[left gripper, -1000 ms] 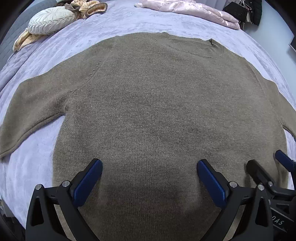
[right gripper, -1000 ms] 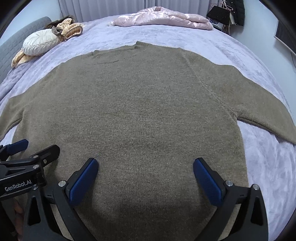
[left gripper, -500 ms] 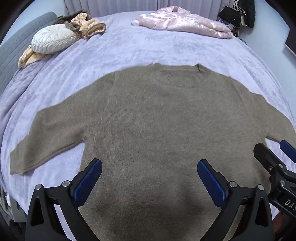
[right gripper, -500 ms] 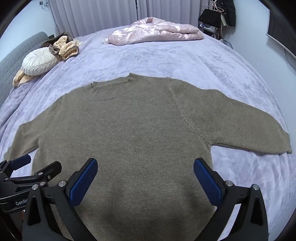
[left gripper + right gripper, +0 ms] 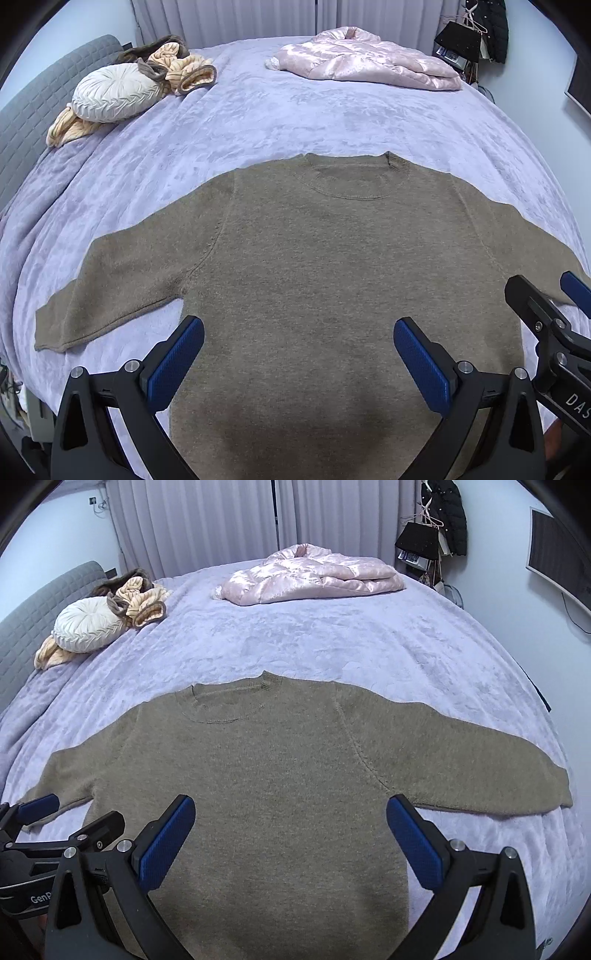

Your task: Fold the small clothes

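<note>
A brown knit sweater (image 5: pixel 325 266) (image 5: pixel 280 775) lies flat on the lavender bedspread (image 5: pixel 280 114) (image 5: pixel 332 635), neck away from me, both sleeves spread outward. My left gripper (image 5: pixel 298 350) hovers open above the sweater's lower body, nothing between its blue pads. My right gripper (image 5: pixel 290 827) is open too, above the hem area, holding nothing. In the left wrist view the right gripper (image 5: pixel 550 314) shows at the right edge; in the right wrist view the left gripper (image 5: pixel 62 819) shows at the left edge near the left cuff.
A pink quilted jacket (image 5: pixel 365 61) (image 5: pixel 314 576) lies at the far side of the bed. A round white cushion (image 5: pixel 114 92) (image 5: pixel 88 624) and a striped beige garment (image 5: pixel 184 72) sit far left by the grey headboard (image 5: pixel 26 110). Curtains hang behind.
Both grippers have pulled back and up from the sweater, so the whole garment with both sleeves now shows. Both stayed open; the sweater has not moved.
</note>
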